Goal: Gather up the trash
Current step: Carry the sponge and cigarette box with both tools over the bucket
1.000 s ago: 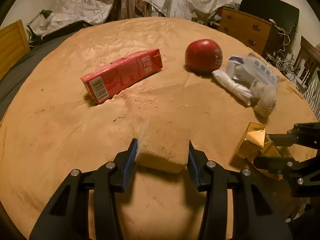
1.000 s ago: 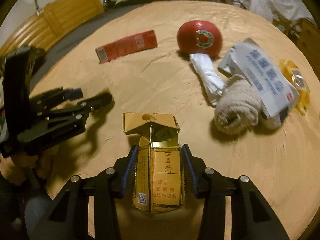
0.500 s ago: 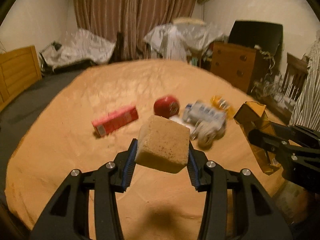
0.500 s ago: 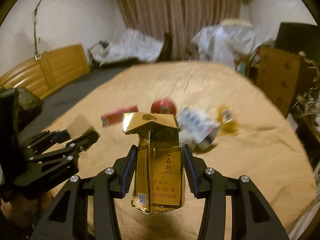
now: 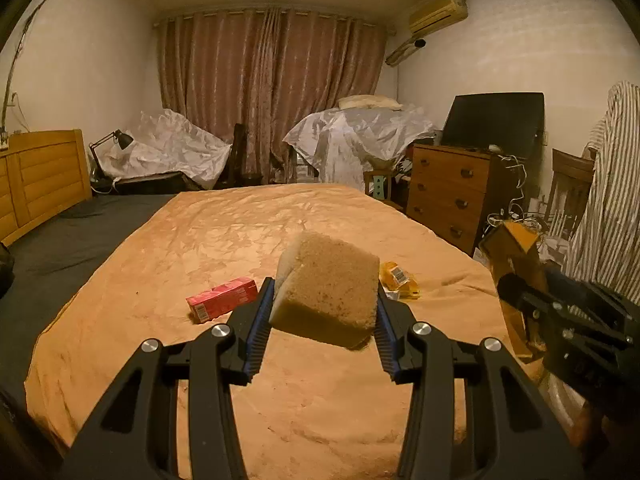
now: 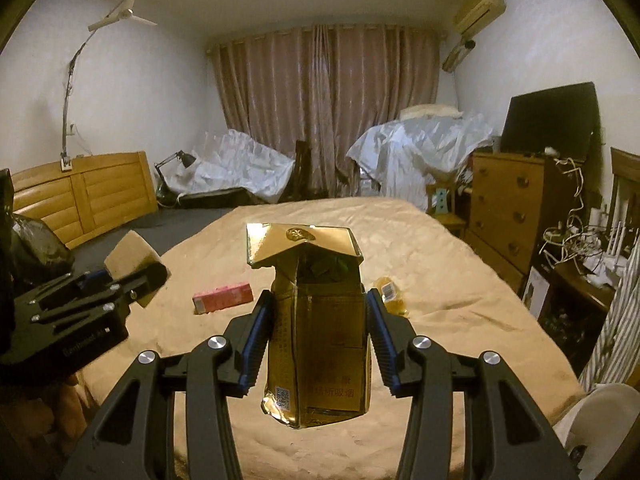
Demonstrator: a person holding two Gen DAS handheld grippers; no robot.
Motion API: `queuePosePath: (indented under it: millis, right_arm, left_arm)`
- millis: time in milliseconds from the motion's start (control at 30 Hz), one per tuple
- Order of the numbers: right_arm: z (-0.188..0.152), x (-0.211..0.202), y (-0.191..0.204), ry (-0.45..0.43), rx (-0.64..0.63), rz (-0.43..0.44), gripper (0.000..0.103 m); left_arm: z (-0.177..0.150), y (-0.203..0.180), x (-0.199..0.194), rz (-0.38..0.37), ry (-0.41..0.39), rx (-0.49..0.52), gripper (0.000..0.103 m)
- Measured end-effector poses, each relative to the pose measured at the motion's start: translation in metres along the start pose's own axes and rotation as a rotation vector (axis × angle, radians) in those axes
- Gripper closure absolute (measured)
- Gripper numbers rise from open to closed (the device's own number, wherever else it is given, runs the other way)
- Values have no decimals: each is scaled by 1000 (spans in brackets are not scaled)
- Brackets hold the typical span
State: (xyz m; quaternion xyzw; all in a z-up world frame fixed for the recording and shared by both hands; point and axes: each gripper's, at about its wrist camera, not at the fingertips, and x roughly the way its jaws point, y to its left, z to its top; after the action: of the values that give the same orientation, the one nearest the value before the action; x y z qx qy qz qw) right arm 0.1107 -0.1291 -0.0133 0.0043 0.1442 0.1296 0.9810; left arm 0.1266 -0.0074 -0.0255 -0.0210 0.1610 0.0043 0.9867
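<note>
My left gripper (image 5: 324,322) is shut on a tan sponge block (image 5: 326,286) and holds it in the air above the orange bedspread (image 5: 224,240). My right gripper (image 6: 318,338) is shut on a crumpled gold cigarette pack (image 6: 316,336), also held in the air. Each gripper shows in the other's view, the right (image 5: 560,320) and the left (image 6: 80,308). A red carton (image 5: 222,299) and a yellow wrapper (image 5: 398,278) lie on the bed; both also show in the right wrist view, the carton (image 6: 222,297) and the wrapper (image 6: 390,294). The apple and the other trash are hidden behind the held items.
A wooden dresser (image 5: 450,196) with a black screen stands right of the bed. Plastic-covered furniture (image 5: 168,152) lines the curtain wall. A wooden headboard (image 5: 36,180) is at left. A black bag (image 6: 28,240) sits at the left edge. A white rounded object (image 6: 600,420) is low right.
Both grippers have lifted off the bed with their loads and tilted up, so the views now look across the room. The items on the bed look farther away.
</note>
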Motion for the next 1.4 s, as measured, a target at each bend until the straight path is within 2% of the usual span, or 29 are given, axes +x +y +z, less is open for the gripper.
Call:
queuePosePath:
  millis: [233, 533, 800, 1100, 1400]
  right_arm:
    - [7, -27, 5, -23, -9, 1, 54]
    - [15, -26, 4, -25, 0, -5, 54]
    - [21, -39, -13, -32, 10, -31, 54]
    - [26, -72, -69, -29, 35, -124, 54]
    - [15, -114, -152, 5, 83, -261, 54]
  left_arm:
    - [3, -5, -8, -7, -21, 5, 59]
    - [4, -8, -11, -15, -20, 9, 59]
    - [10, -23, -10, -50, -20, 34, 59]
    - [12, -76, 1, -164, 4, 77, 59]
    - [12, -145, 8, -294, 24, 135, 59]
